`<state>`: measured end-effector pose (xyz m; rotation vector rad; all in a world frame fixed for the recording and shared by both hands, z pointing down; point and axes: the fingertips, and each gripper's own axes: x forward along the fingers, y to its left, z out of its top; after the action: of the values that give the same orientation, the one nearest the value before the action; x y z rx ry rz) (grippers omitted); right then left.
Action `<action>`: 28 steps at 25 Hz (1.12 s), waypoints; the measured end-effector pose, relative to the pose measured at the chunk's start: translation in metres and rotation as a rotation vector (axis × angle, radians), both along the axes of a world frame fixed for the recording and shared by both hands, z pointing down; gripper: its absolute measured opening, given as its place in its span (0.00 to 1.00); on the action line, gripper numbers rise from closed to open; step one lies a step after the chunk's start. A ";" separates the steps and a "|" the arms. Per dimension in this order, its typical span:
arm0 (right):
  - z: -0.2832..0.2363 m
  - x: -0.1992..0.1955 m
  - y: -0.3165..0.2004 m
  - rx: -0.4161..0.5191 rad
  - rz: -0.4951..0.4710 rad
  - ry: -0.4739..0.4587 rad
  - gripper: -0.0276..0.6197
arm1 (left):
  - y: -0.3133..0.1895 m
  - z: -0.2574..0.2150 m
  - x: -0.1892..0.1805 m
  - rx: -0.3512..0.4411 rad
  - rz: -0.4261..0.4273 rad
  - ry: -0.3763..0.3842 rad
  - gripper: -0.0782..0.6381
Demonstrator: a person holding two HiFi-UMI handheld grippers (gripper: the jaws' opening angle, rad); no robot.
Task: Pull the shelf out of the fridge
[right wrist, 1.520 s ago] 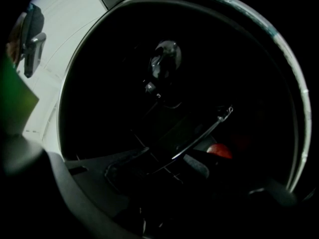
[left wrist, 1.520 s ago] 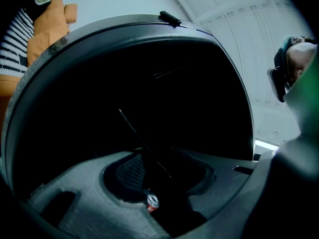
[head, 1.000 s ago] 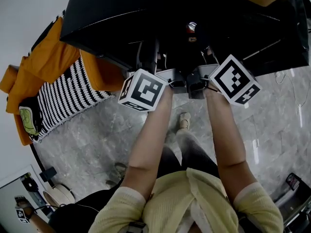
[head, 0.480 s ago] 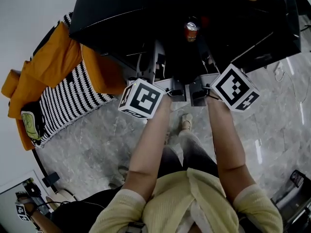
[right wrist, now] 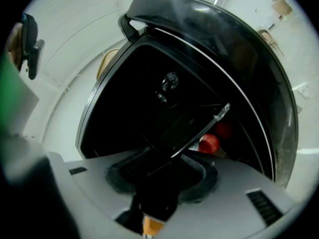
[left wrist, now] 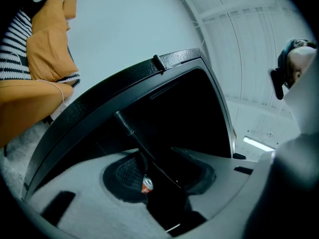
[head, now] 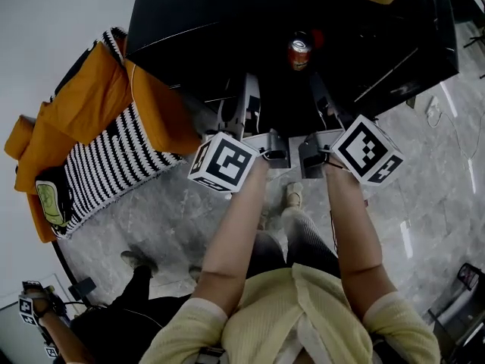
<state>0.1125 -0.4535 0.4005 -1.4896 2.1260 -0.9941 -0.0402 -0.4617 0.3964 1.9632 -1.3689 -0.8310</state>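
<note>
Both grippers are on it here. The left gripper (head: 241, 108) and right gripper (head: 324, 108) sit side by side in the middle of the head view, jaws pointing up-frame into the dark mouth of the fridge (head: 227, 21). In each gripper view the jaws are closed down to a narrow gap, and that gap is filled by a dark flat slab. I read that as the shelf (right wrist: 194, 126), so each one is pinching its front part rather than hanging empty.

The bit that matters is that the shelf lies straight ahead of both grippers, up-frame from them and mostly inside the fridge. Its shiny front trim runs crosswise to the jaws, slanting up toward the right in the right gripper view. My guess is the pull comes back along the jaws' own line, toward the bottom of the head view and the person's body.

Neither hand is really nearer, since they're level and just beside each other. An even, straight draw looks like the thing. There's a can (head: 299, 51) standing up-frame between the two grippers, apparently on that shelf, and a lopsided tug could tip it.
</note>
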 end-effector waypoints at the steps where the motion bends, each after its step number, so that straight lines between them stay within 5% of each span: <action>1: 0.000 0.000 0.001 -0.002 0.001 0.000 0.29 | 0.001 0.000 0.000 -0.001 0.005 0.000 0.28; 28: 0.001 0.010 0.005 -0.012 0.078 -0.029 0.29 | 0.012 0.004 0.005 -0.024 0.070 0.020 0.28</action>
<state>0.1223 -0.4484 0.4016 -1.5415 2.0292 -0.9970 -0.0349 -0.4500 0.4002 1.9670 -1.2859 -0.7960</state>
